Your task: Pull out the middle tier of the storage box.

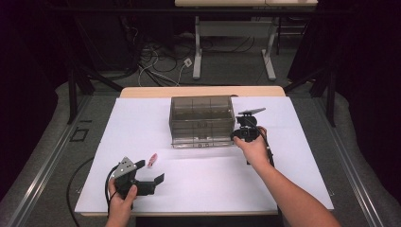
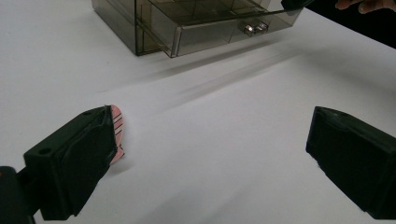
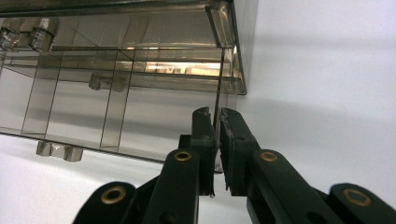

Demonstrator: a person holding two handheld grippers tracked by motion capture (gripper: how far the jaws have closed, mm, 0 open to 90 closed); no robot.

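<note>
Right gripper (image 3: 215,122) is pinching the front corner wall of the smoky clear plastic drawer box (image 1: 202,121) at mid worktop (image 1: 283,156). Left gripper (image 1: 150,171) is spread wide, the small pink striped eraser-like piece (image 2: 116,133) just beside one jaw. The person should keep the box braced, centre the piece between the jaws, then close.

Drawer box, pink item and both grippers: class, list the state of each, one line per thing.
Drawer box: upright on the table, bottom drawer pulled slightly out.
Right gripper: jaws shut on the drawer's side wall.
Left gripper: jaws wide open, holding nothing.
Pink item: lying flat on the white table, beside the left gripper's jaw.
</note>
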